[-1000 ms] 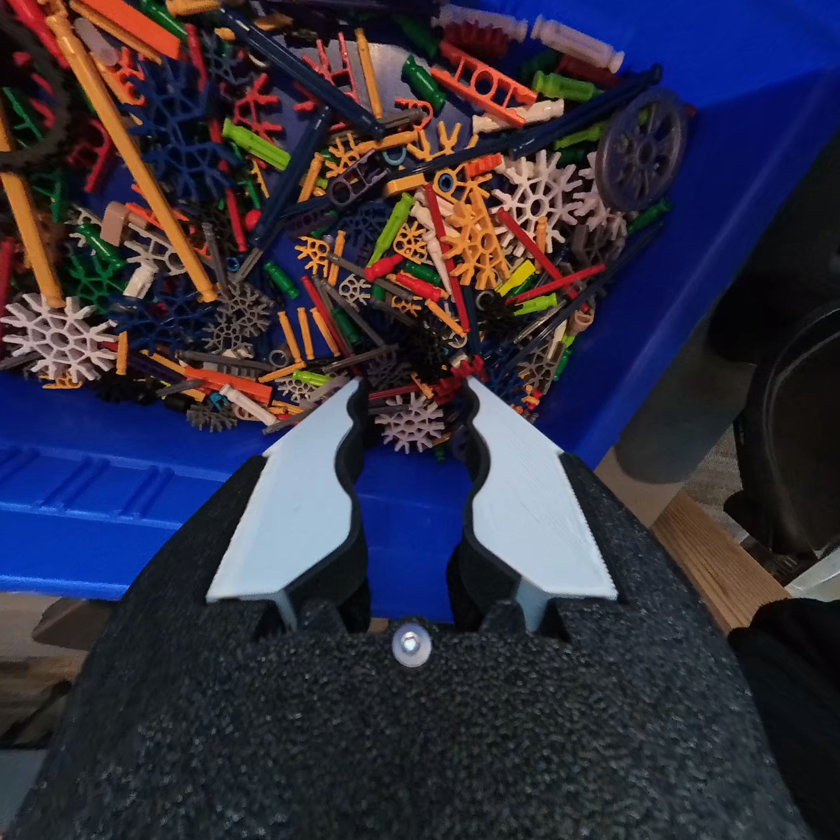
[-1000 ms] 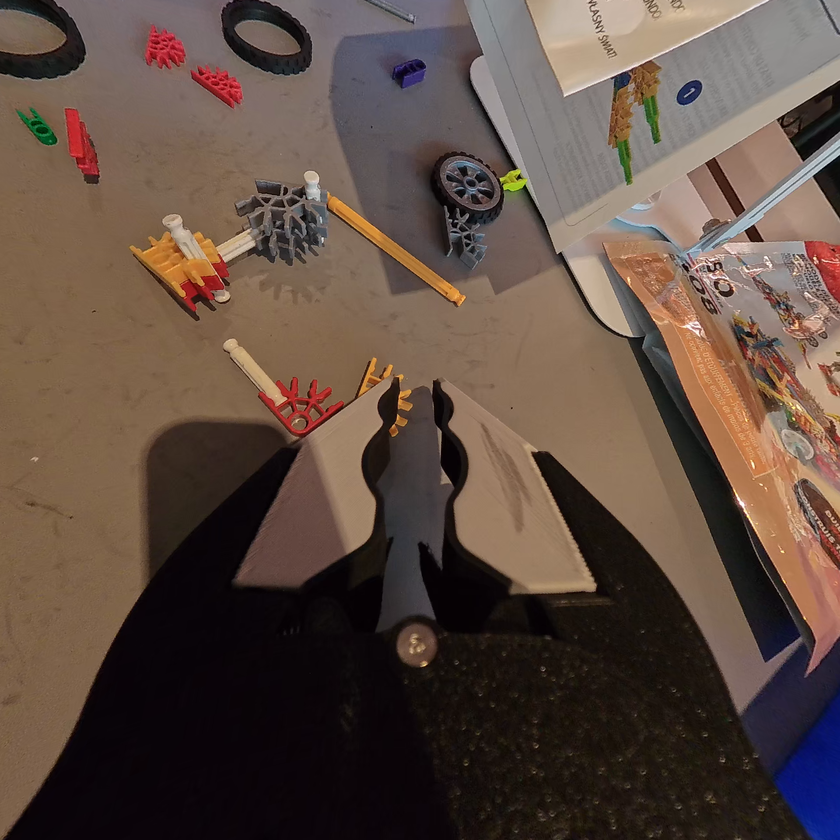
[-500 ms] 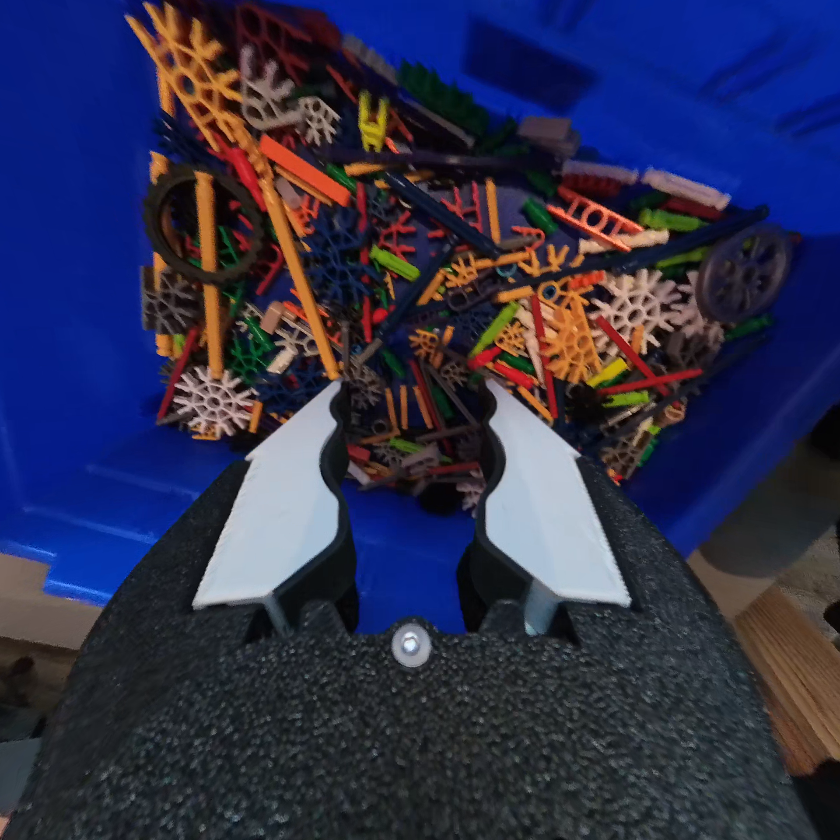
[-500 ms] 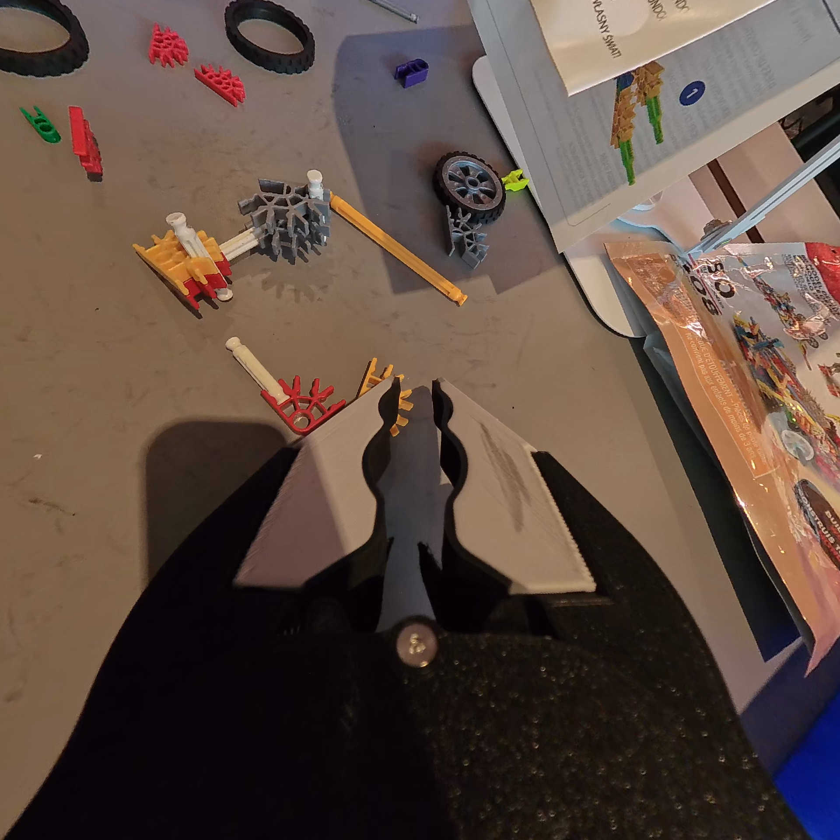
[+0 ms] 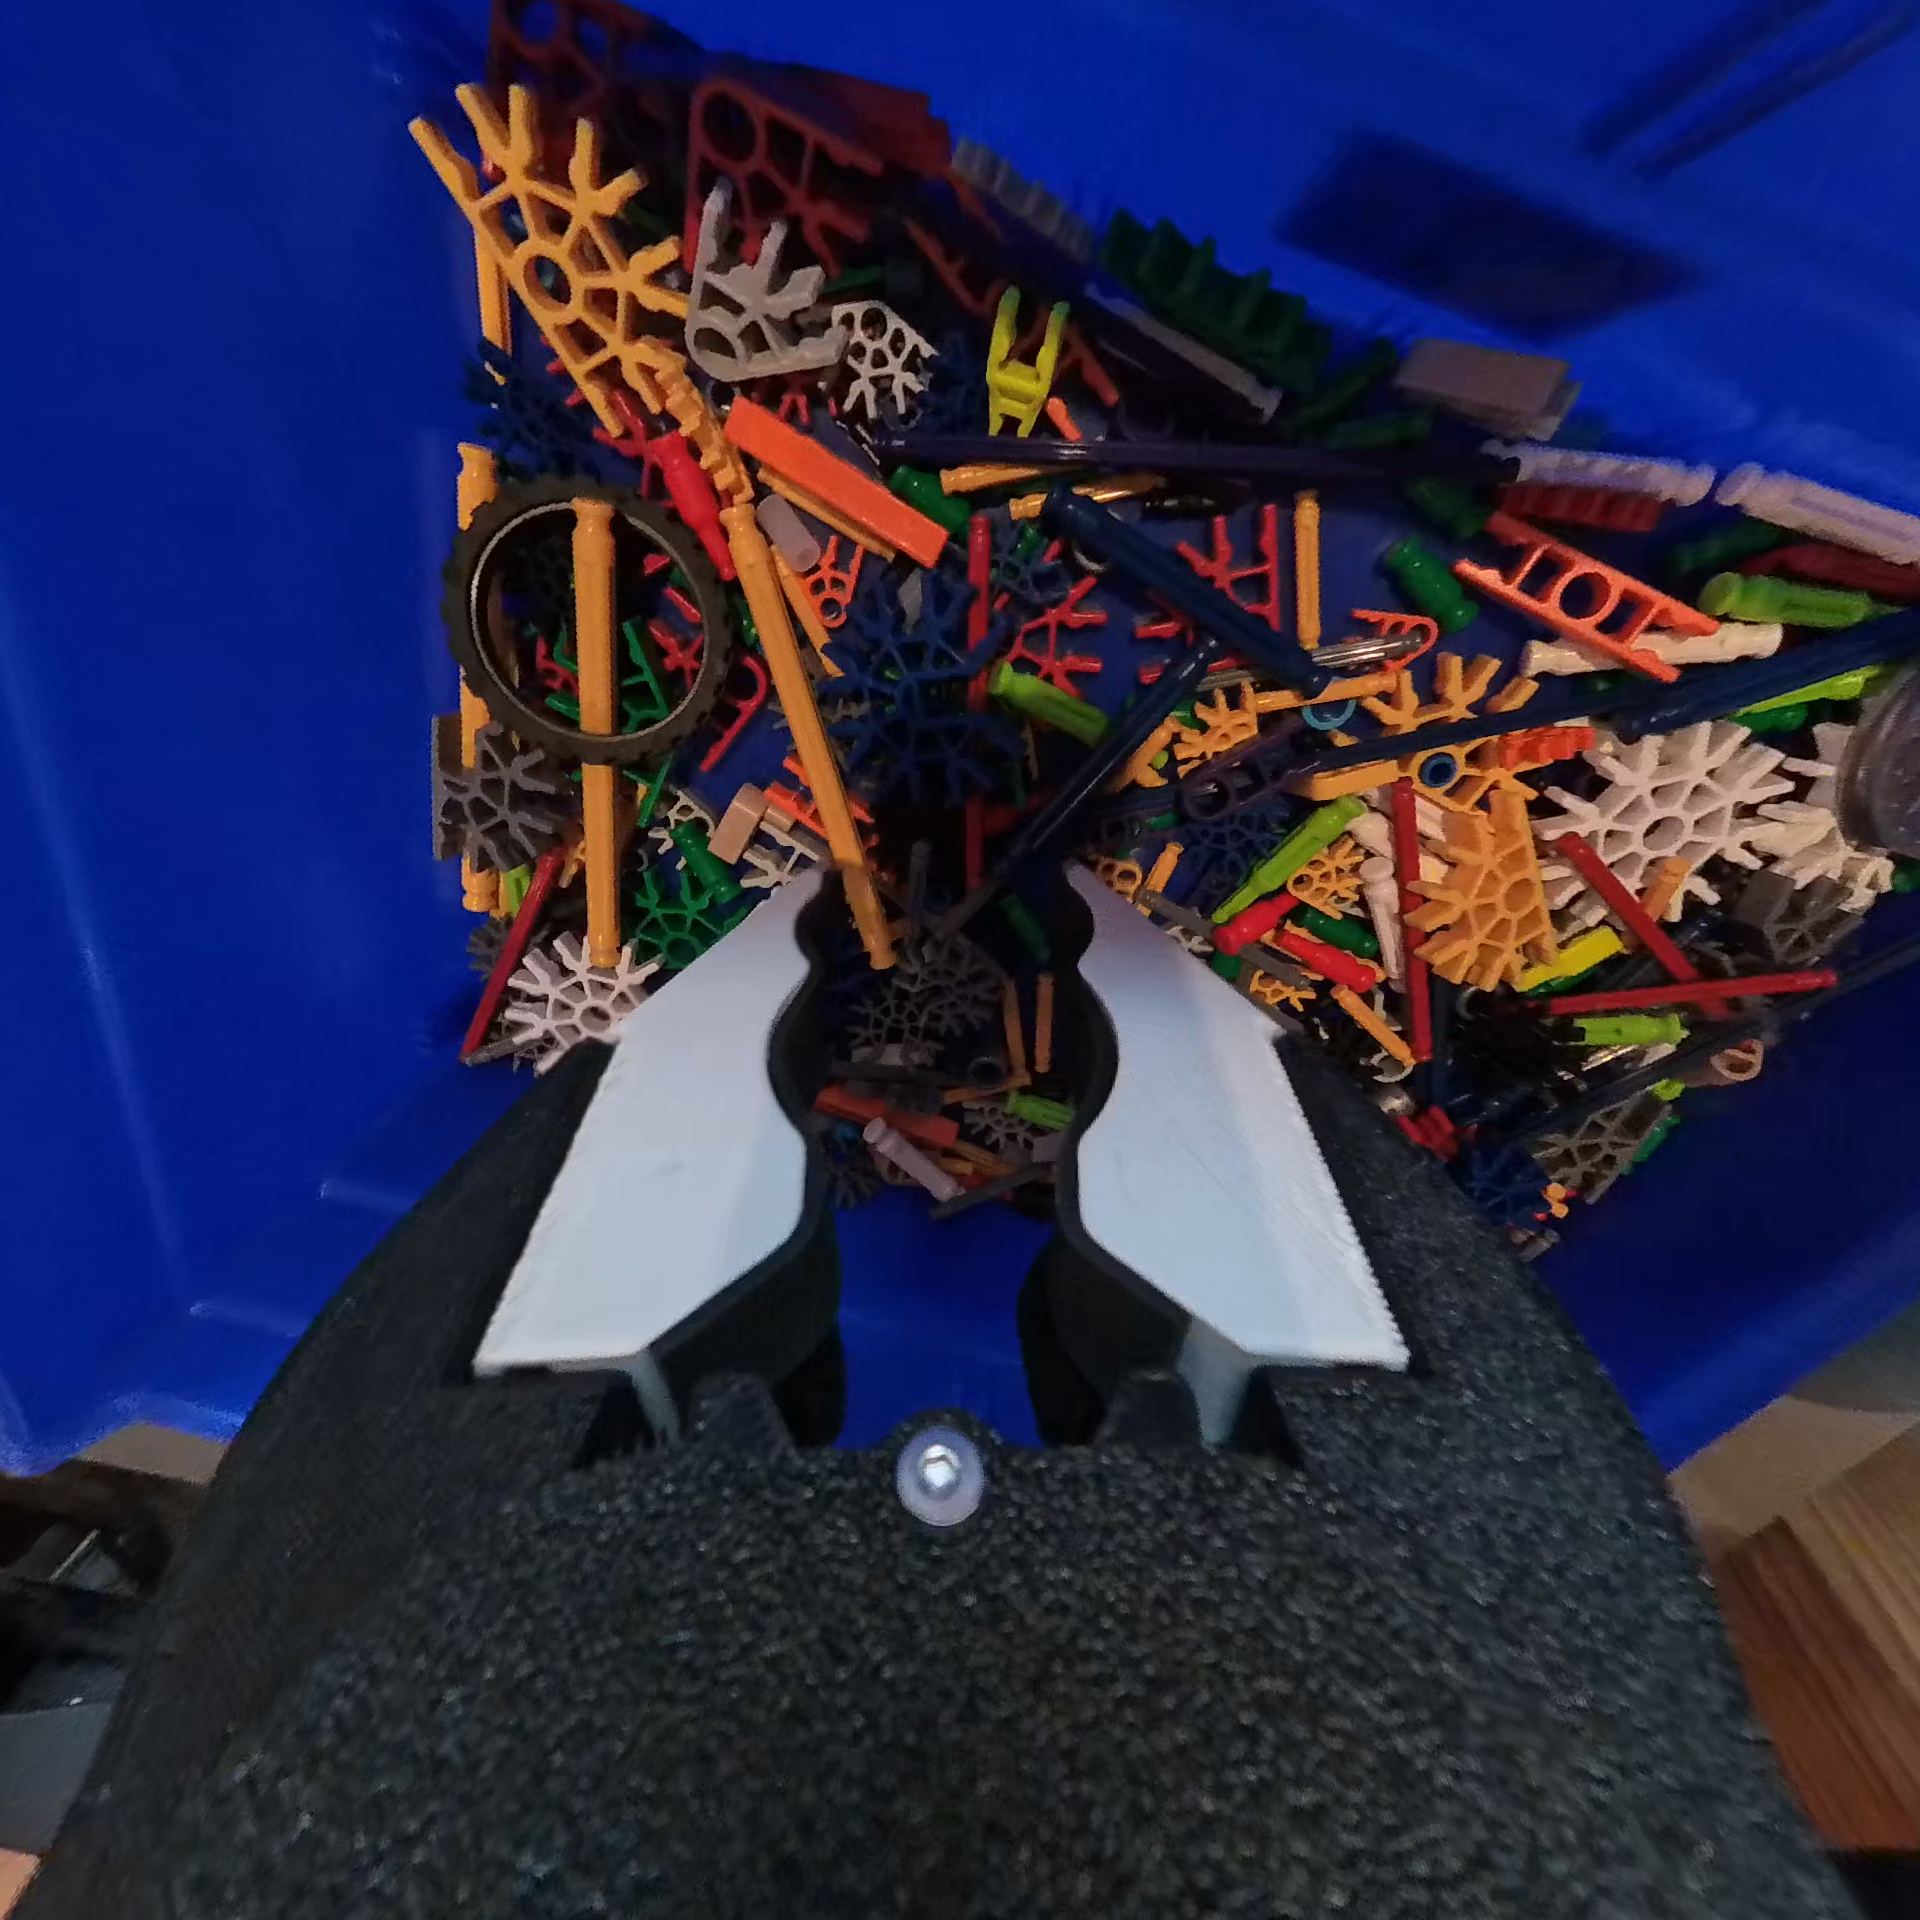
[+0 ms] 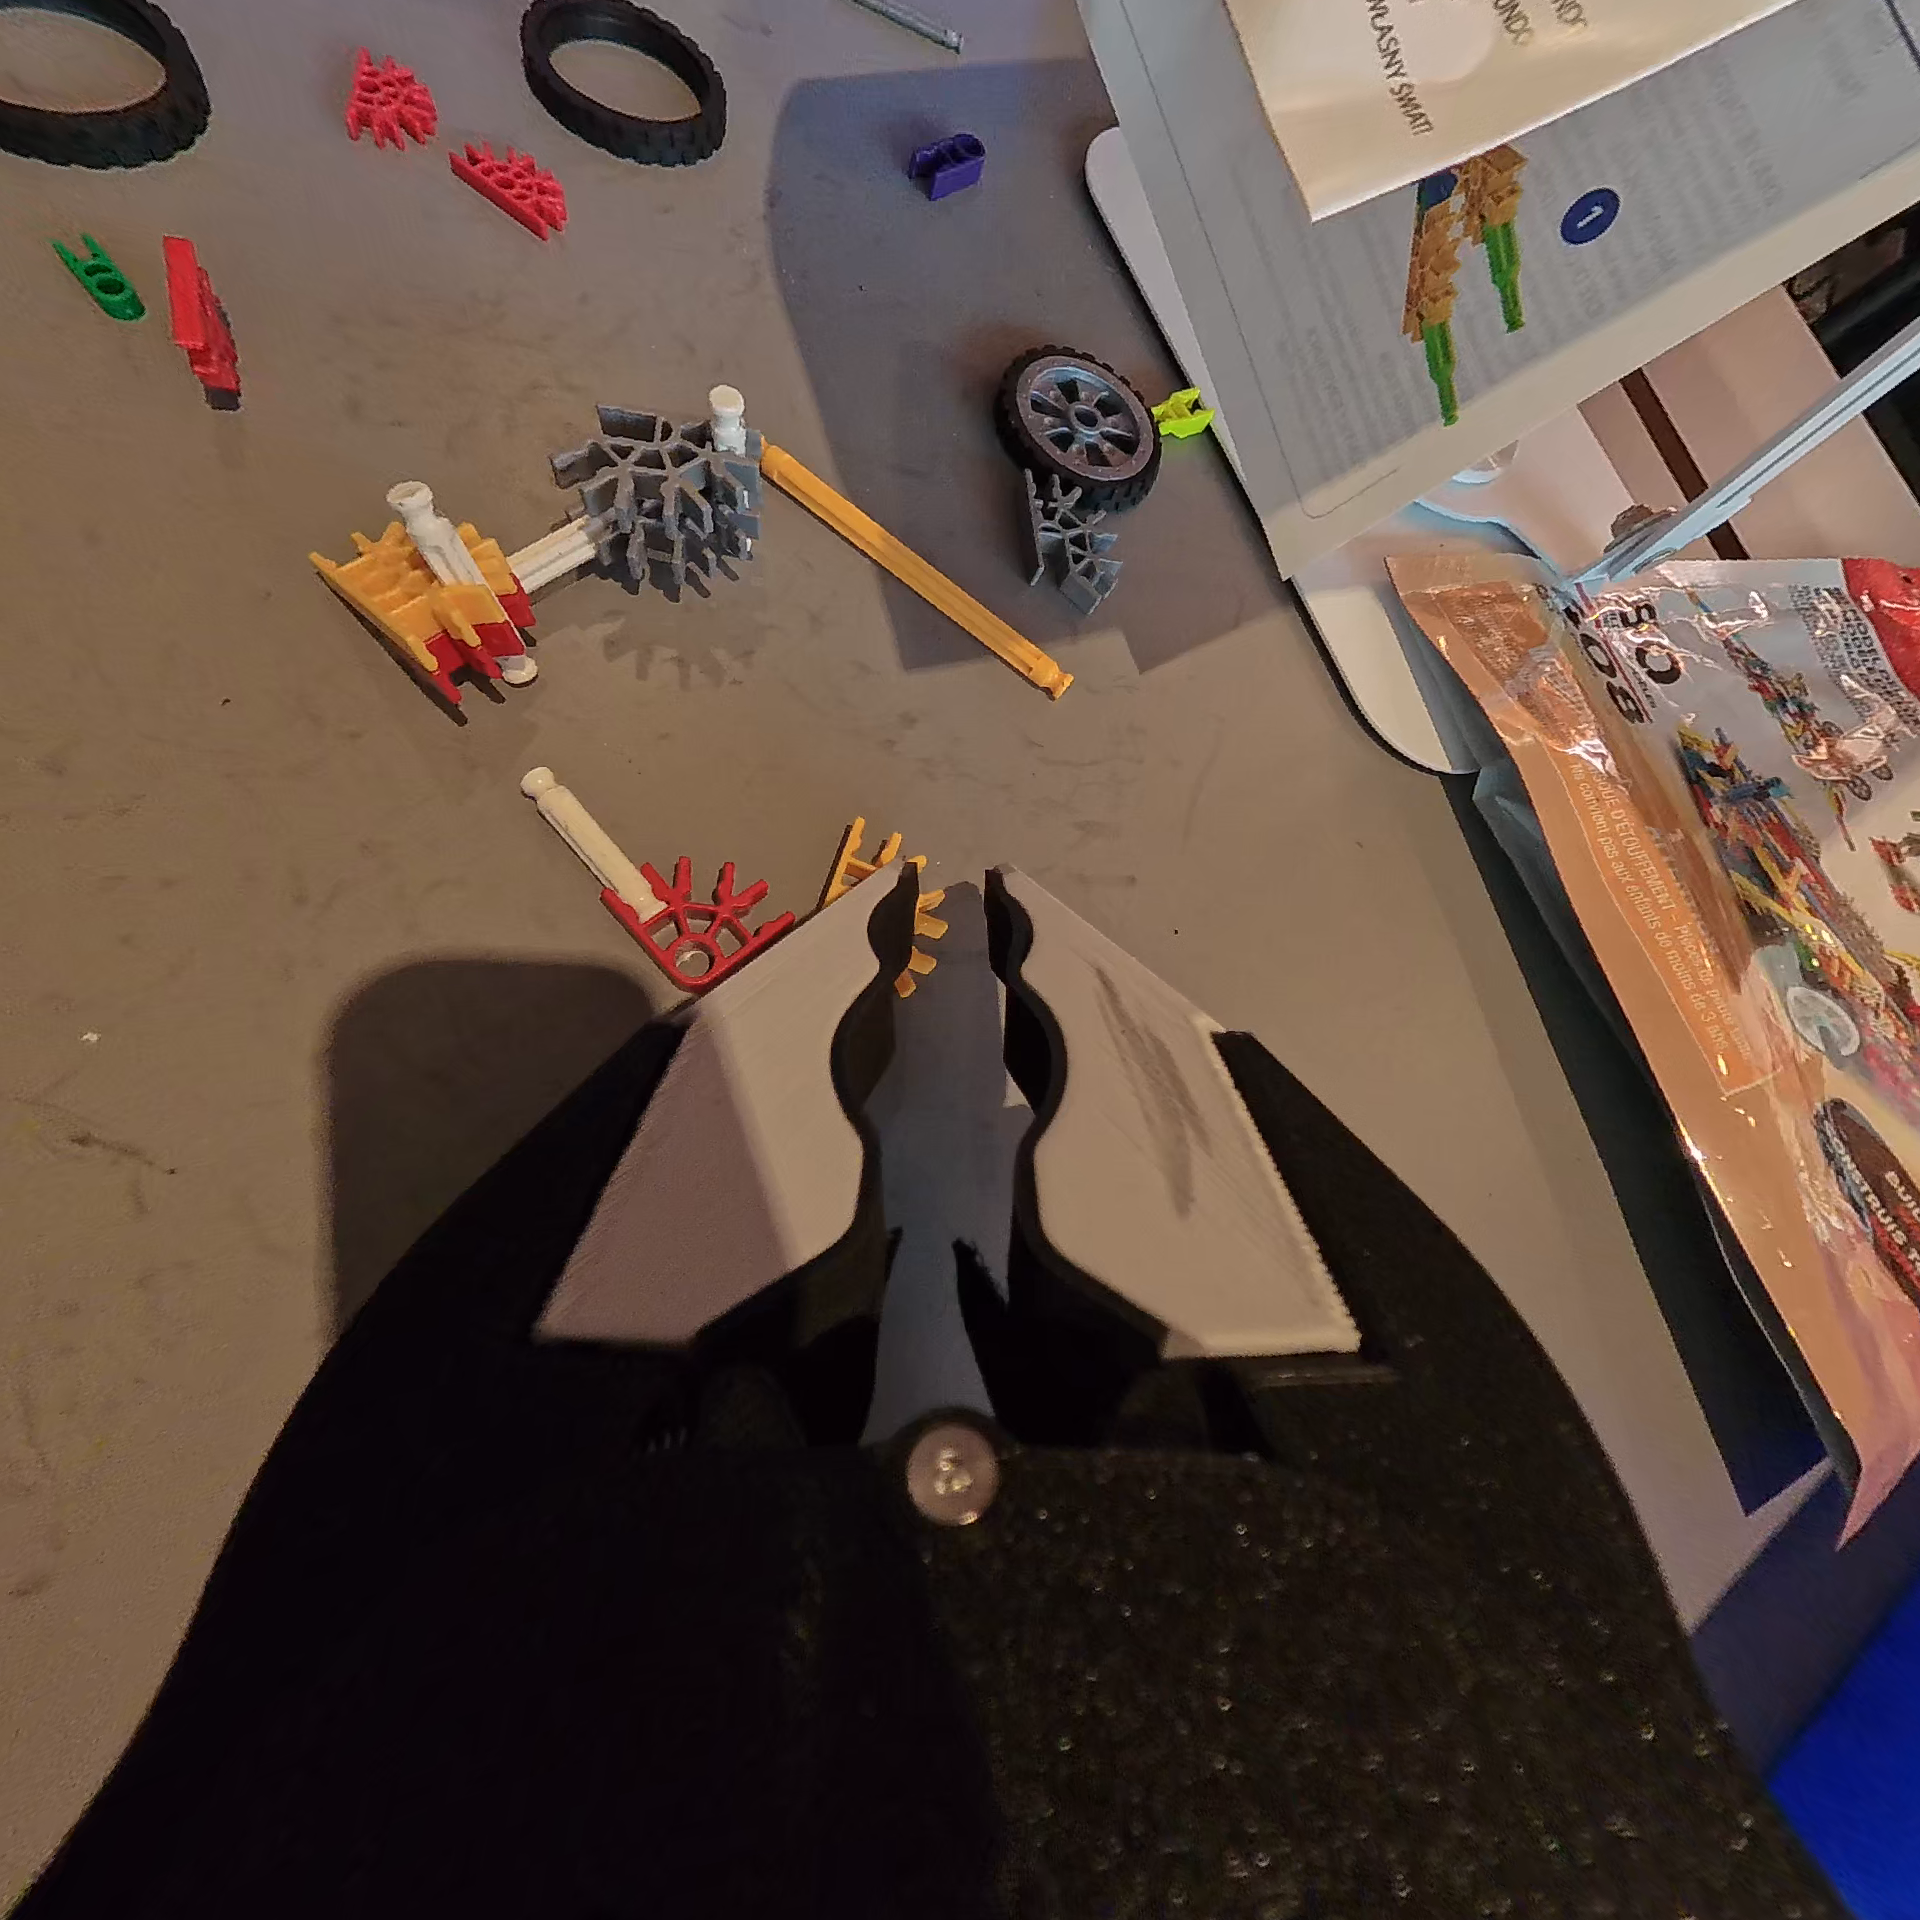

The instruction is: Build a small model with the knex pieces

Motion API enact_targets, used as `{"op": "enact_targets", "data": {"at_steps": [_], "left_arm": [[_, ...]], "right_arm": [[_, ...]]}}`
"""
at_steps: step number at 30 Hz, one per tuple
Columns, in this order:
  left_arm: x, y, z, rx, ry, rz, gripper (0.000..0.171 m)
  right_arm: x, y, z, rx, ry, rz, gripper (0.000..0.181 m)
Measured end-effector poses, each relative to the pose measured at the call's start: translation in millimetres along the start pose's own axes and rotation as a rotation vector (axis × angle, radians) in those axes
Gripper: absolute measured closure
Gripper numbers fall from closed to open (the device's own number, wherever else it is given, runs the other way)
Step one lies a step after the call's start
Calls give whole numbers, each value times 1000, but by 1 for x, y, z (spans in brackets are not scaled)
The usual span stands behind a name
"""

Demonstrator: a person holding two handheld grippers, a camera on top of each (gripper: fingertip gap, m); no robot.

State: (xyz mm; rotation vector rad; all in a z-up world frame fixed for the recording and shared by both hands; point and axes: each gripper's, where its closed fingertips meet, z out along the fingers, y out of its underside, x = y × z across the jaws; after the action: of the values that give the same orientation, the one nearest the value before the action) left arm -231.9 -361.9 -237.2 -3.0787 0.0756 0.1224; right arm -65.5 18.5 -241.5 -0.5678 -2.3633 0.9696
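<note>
My left gripper (image 5: pixel 945 883) is open and empty. It hangs low inside a blue bin (image 5: pixel 208 727), over a heap of mixed plastic construction pieces. A dark grey snowflake connector (image 5: pixel 925 997) and the end of a long orange rod (image 5: pixel 800 717) lie between its fingers. My right gripper (image 6: pixel 951 878) hovers over a grey table (image 6: pixel 208 831) with its jaws a narrow gap apart and nothing gripped. Its left finger covers part of a small yellow connector (image 6: pixel 862 857). A red fan connector (image 6: pixel 696 925) on a white rod (image 6: pixel 582 831) lies just to the left.
A black tyre ring (image 5: pixel 587 623) lies at the left of the heap. On the table are a grey, yellow and red assembly (image 6: pixel 540 540), an orange rod (image 6: pixel 914 582), a small wheel (image 6: pixel 1081 426), two black tyres (image 6: pixel 623 83), an instruction booklet (image 6: pixel 1403 260) and a plastic bag (image 6: pixel 1714 883). Across from one pair of fingers to the other is roughly 40 cm.
My left gripper has moved forward and down into the bin, toward the left part of the heap, with its jaws still open. My right gripper has not moved.
</note>
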Motion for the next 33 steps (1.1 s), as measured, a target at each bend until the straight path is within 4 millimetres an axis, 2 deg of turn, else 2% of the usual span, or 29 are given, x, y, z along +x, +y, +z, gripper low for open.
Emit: {"op": "enact_targets", "data": {"at_steps": [5, 12, 18, 21, 33], "left_arm": [[1, 5, 10, -92, -28, 29, 137], [0, 0, 11, -77, -46, 12, 152], [-1, 1, 11, -57, -62, 1, 157], [-2, 1, 7, -37, -68, -12, 168], [2, -1, 3, -27, -104, -11, 168]], "right_arm": [[-2, 0, -1, 0, -5, -7, 170], [-4, 0, -1, 0, -8, -15, 171], [-5, 0, -1, 0, -13, -17, 172], [-5, 0, -2, 0, -13, -17, 172], [-6, 0, -2, -2, -15, -22, 172]]}}
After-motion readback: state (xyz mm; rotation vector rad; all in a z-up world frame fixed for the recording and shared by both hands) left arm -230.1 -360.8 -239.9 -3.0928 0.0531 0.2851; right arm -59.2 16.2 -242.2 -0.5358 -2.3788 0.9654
